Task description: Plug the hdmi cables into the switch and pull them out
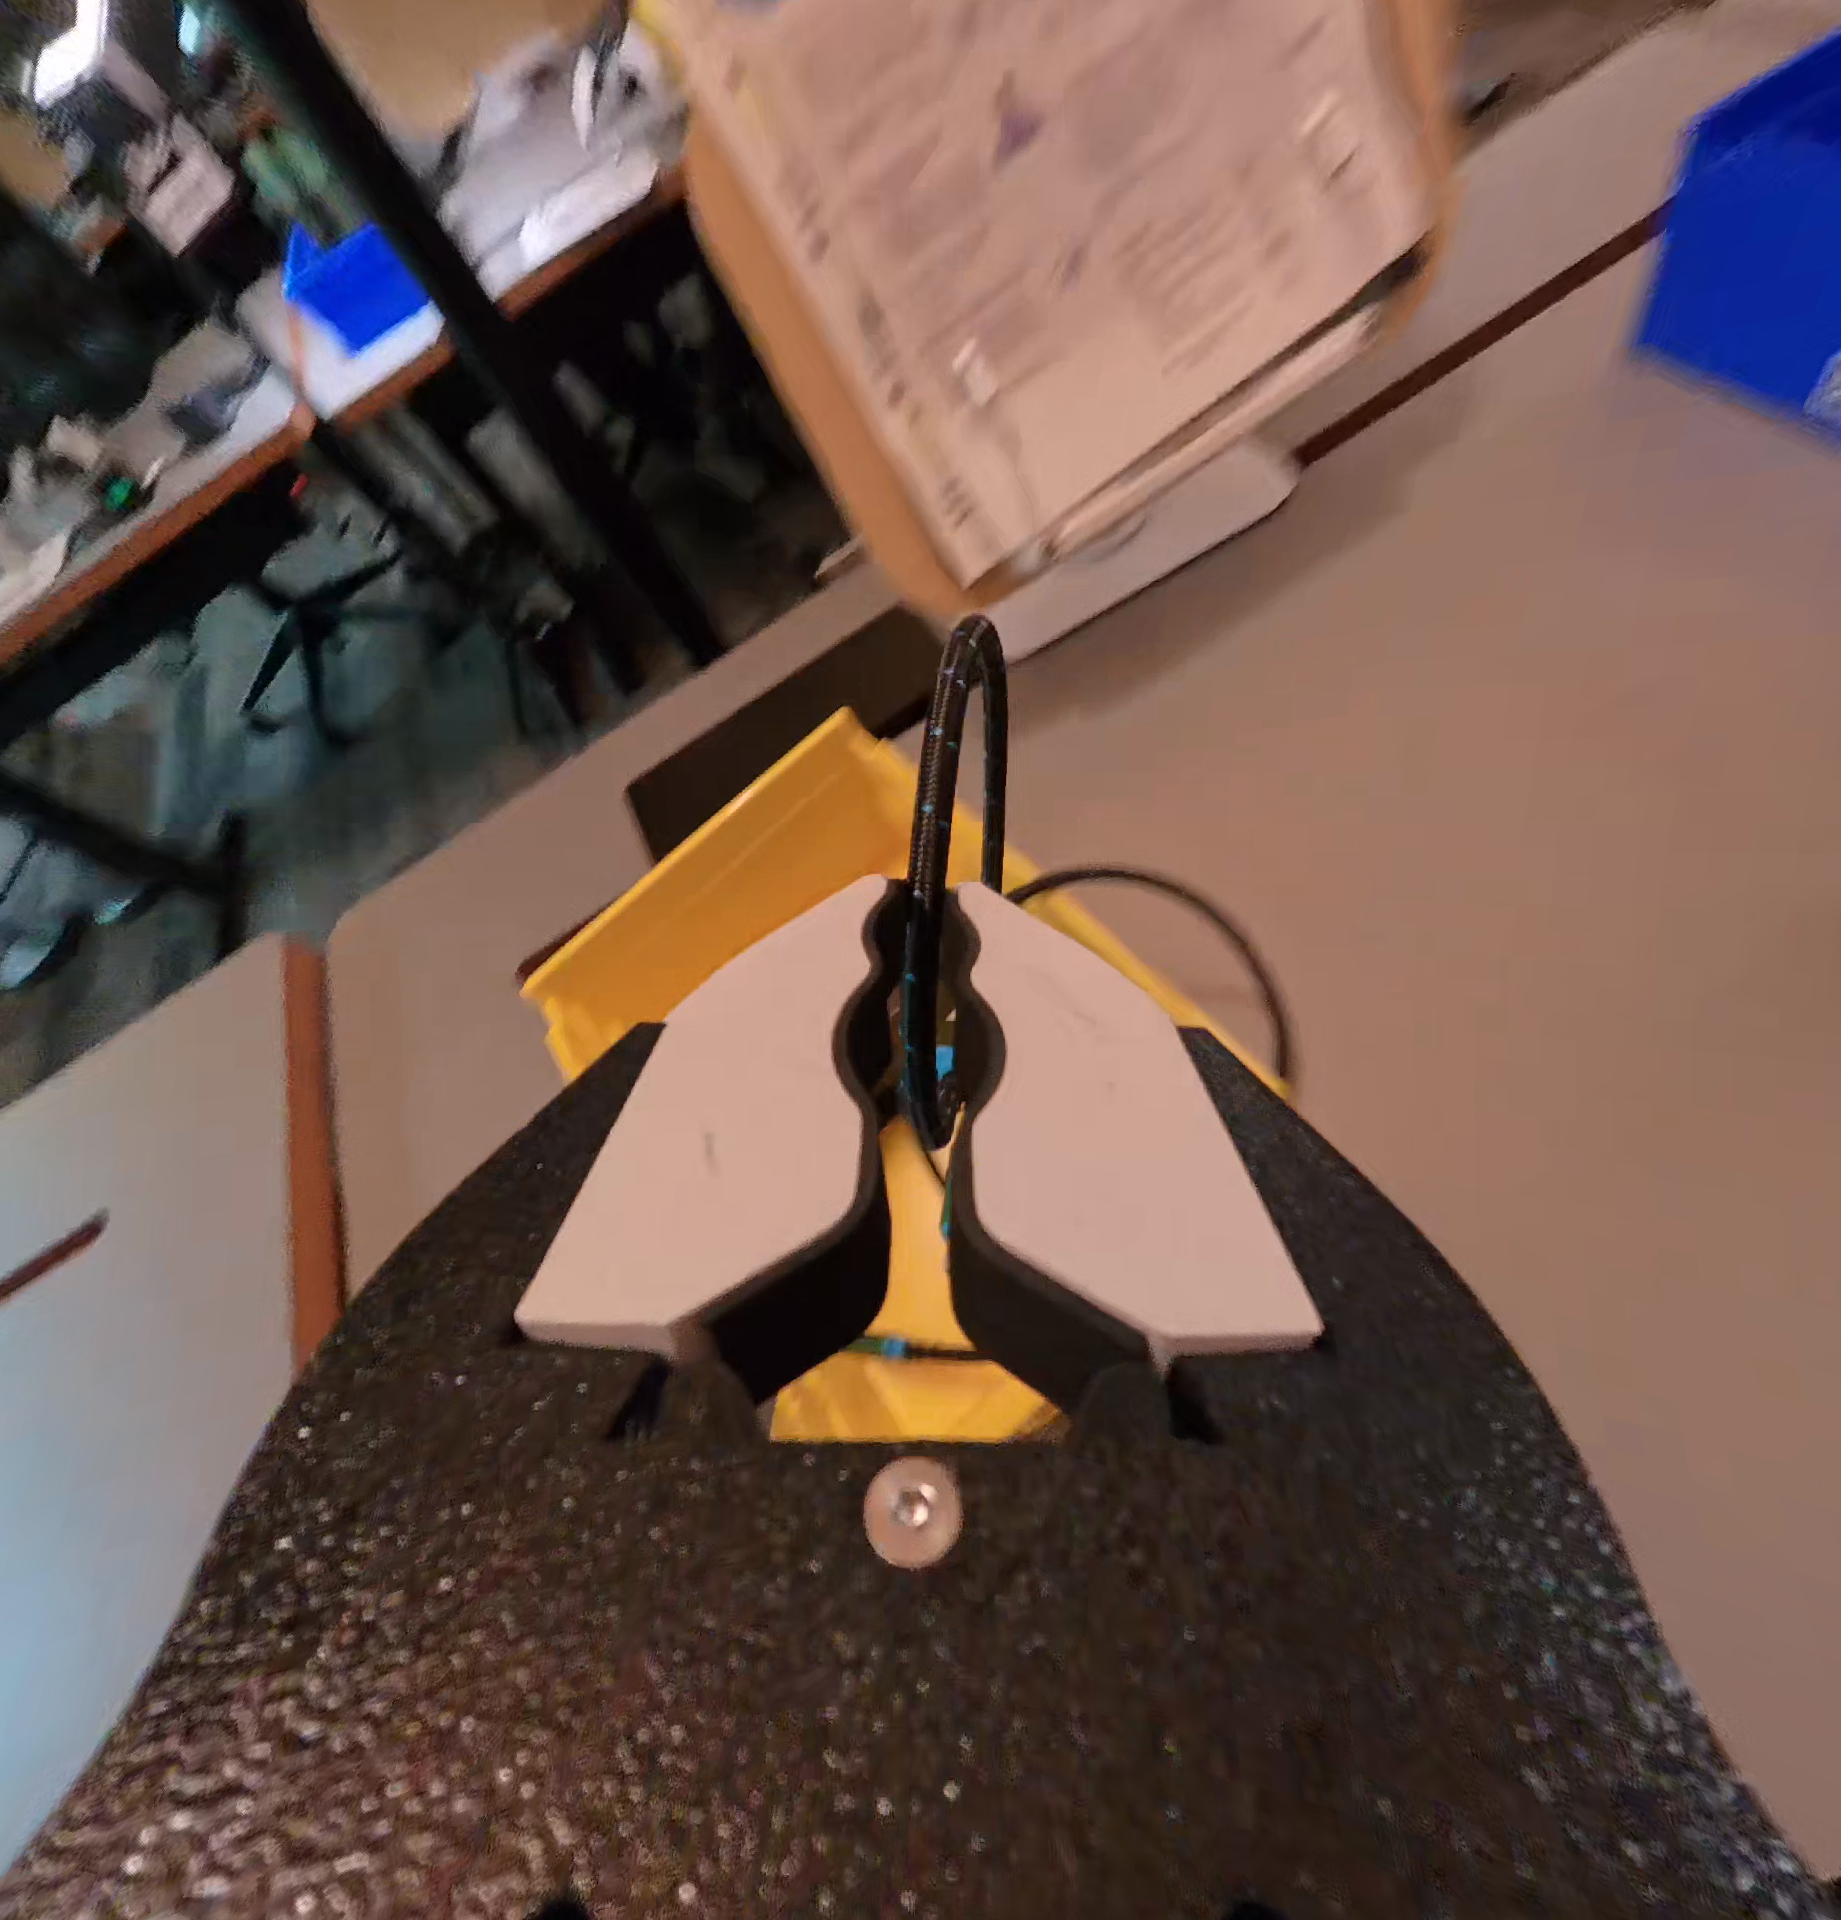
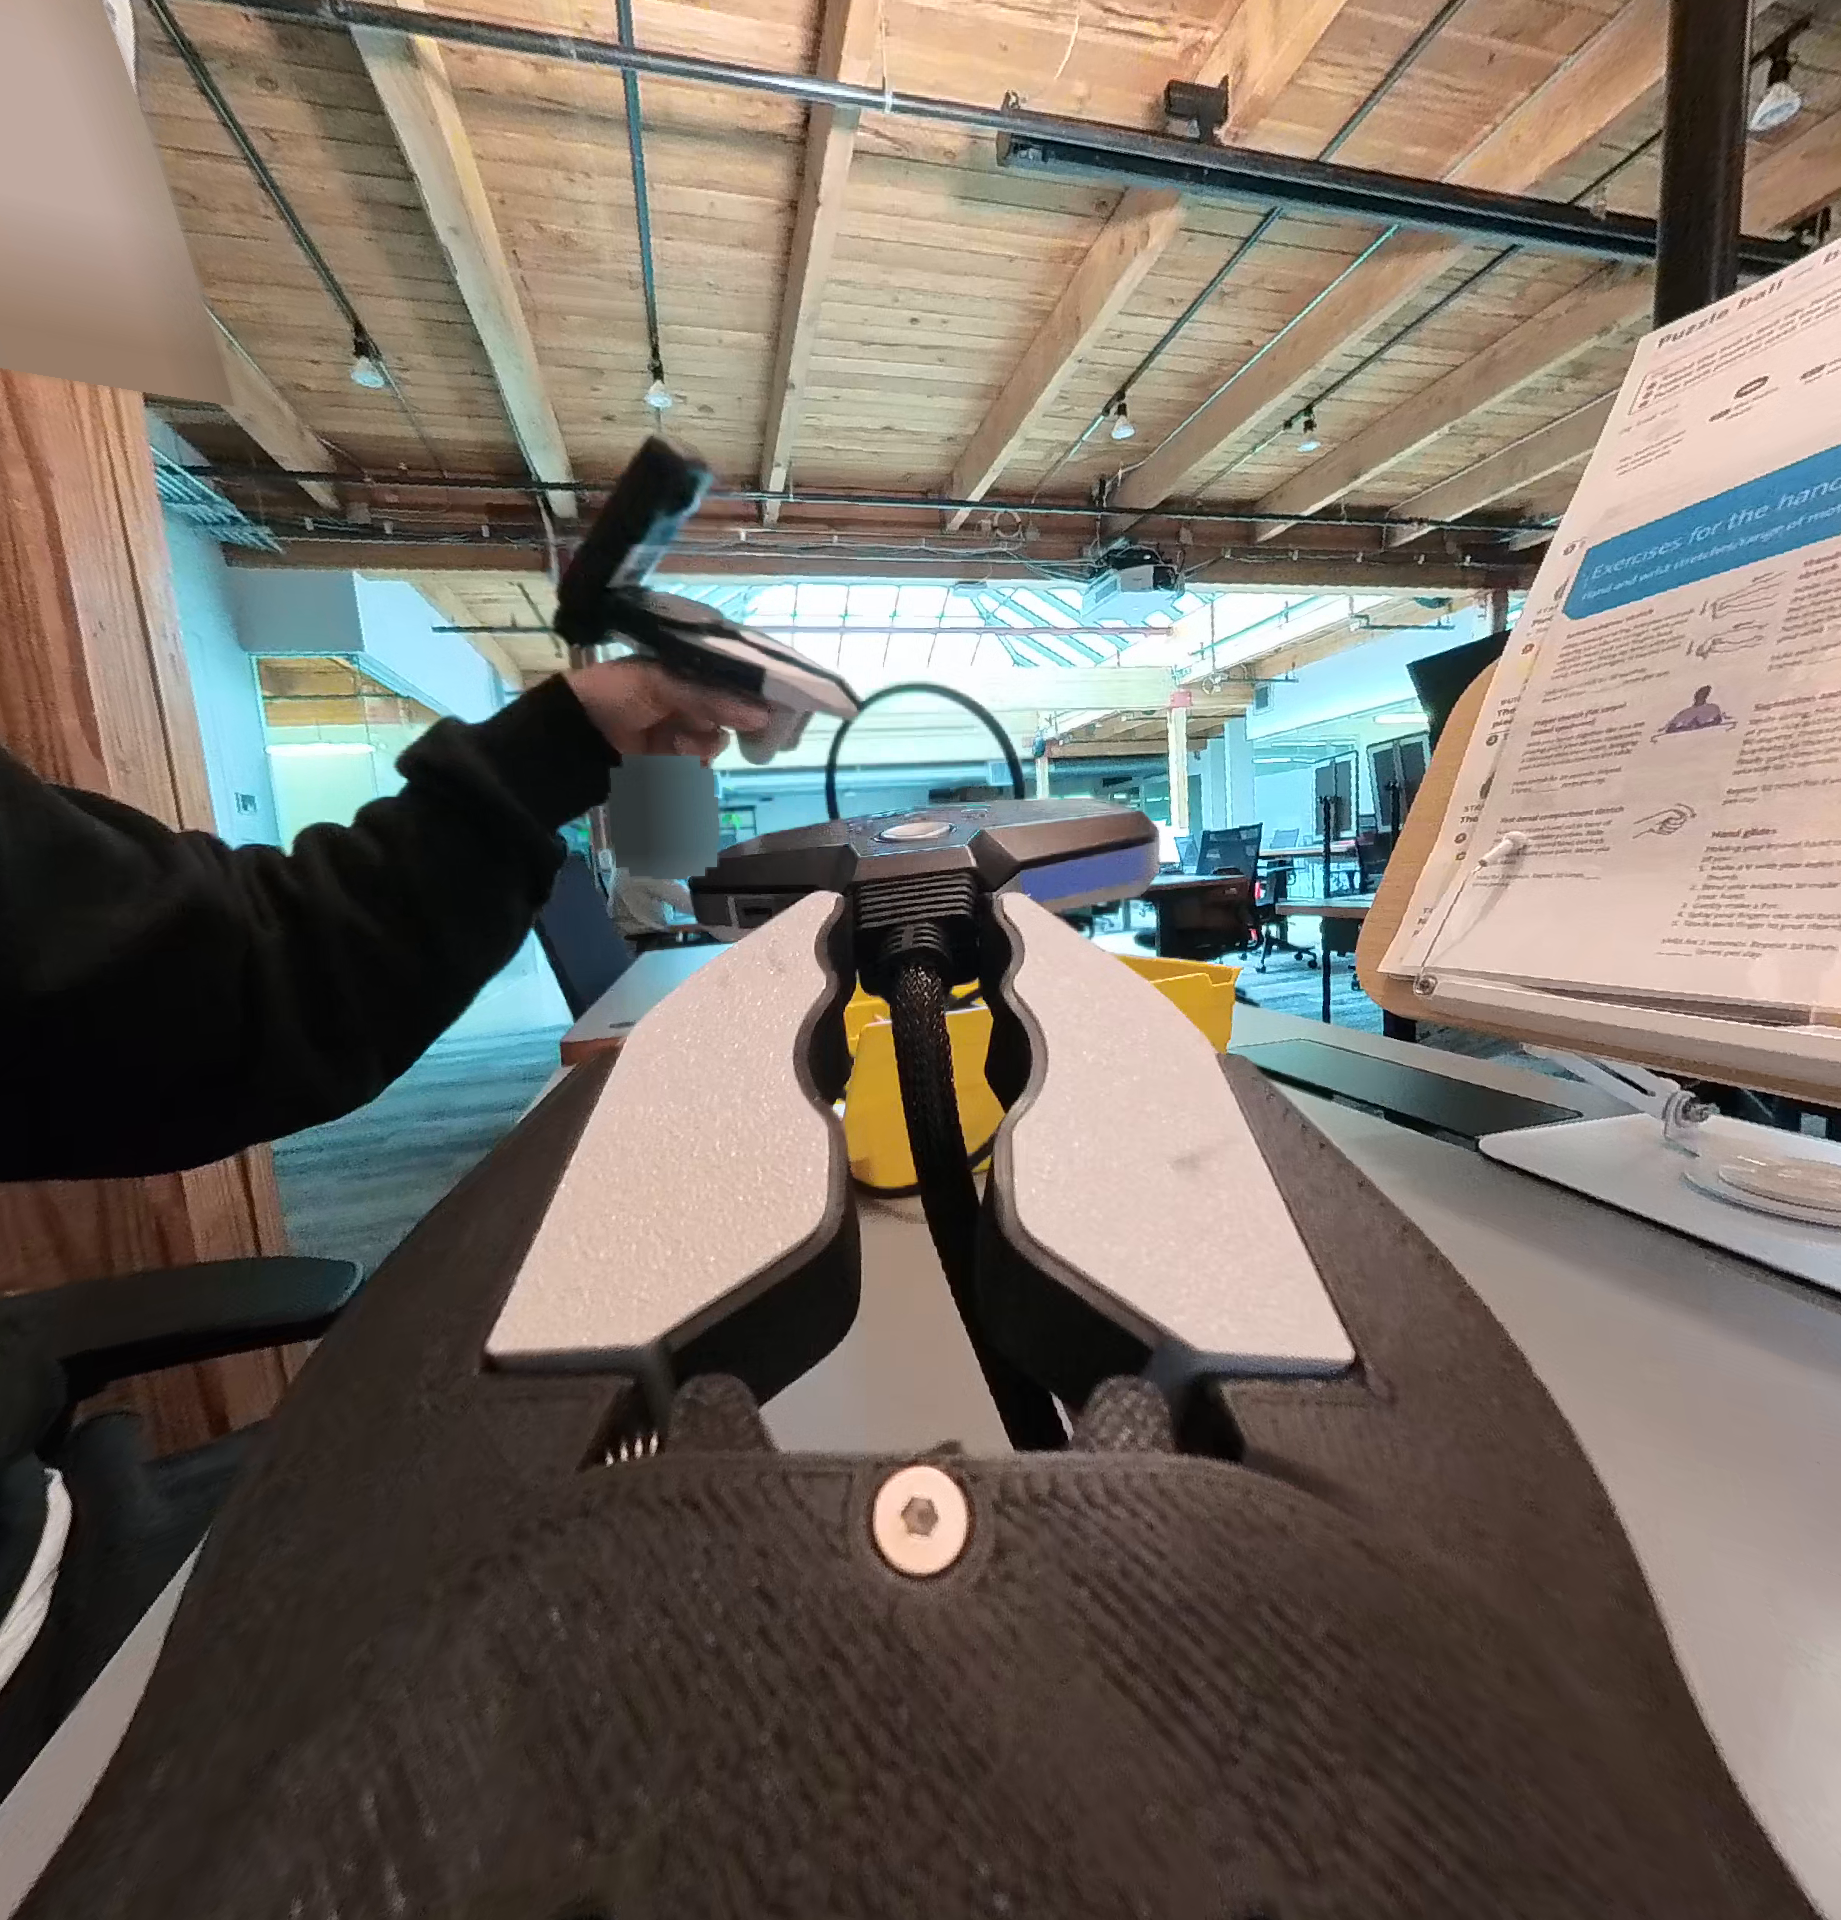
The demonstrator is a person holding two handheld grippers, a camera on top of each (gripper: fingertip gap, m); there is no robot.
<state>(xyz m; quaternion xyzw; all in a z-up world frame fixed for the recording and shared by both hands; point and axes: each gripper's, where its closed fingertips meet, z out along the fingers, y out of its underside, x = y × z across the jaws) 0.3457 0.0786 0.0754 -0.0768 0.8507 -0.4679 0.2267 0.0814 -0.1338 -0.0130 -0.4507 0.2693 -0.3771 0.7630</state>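
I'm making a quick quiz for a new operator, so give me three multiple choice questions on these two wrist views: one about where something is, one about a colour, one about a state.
1. Where is the switch in the right wrist view?
A. Just beyond the right gripper's fingertips
B. Inside the bin
C. On the floor

2. What colour is the bin under the left gripper?
A. Red
B. Yellow
C. Green

3. What is the left gripper doing?
A. Standing open and empty
B. Shut on the speckled cable
C. Shut on a sheet of paper

Answers:
1 A: the switch sits at the fingertips, with the black braided cable's plug against it.
2 B: yellow walls show around and between the fingers.
3 B: the cable loops up from between the closed tips.
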